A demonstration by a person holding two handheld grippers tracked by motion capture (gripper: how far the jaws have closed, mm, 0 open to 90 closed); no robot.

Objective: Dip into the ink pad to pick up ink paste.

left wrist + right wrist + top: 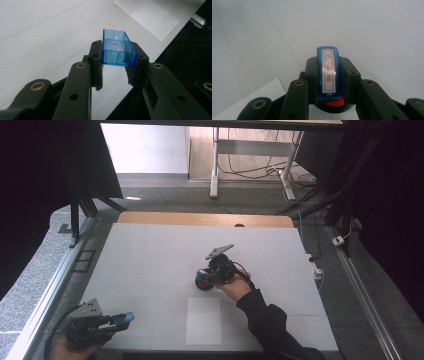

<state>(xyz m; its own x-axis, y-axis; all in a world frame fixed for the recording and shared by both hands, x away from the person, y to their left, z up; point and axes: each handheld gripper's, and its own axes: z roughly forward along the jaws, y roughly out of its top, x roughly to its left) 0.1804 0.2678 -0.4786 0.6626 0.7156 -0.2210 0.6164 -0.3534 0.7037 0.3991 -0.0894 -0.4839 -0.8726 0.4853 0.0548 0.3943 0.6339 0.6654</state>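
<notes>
Left hand-held gripper, at the near-left corner of the white surface, is clamped on an open blue cap held above the surface. Right hand-held gripper, at mid-surface just beyond a paper sheet, is clamped on a blue stamp with a red-lettered label.

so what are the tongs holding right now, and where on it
The left tongs pinch a clear blue cap by its two long side walls. The right tongs clamp a blue stamp by its narrow sides, label face up.
</notes>
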